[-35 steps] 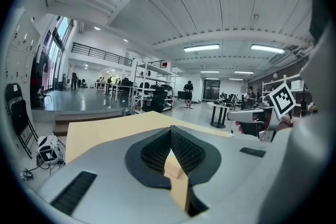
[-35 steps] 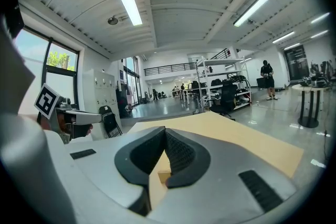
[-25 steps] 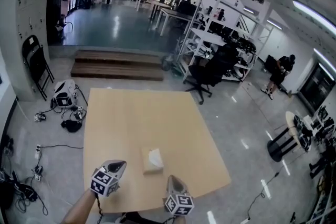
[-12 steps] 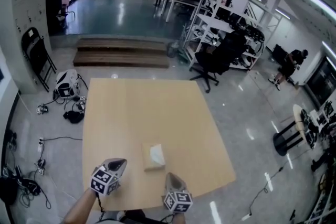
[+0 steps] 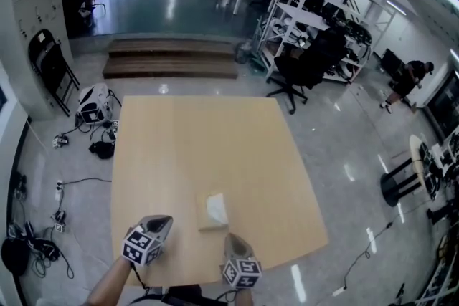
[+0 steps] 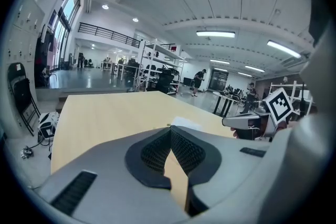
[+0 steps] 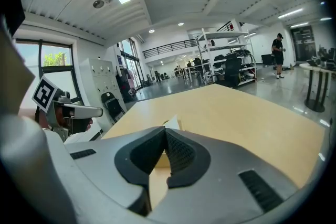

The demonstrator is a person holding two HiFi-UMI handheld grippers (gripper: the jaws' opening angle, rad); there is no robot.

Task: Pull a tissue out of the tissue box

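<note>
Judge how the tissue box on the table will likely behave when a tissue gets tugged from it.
The tissue box looks small, low and cardboard, so probably light; it may lift or slide on the smooth table with nothing pinning it. The tissue poking up looks thin, likely floppy and tearable.

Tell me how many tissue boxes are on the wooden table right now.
1. The tissue box lies on the table near the person's edge, ahead of and between the left gripper and the right gripper, white tissue showing at its top. No other seems hidden.
</note>
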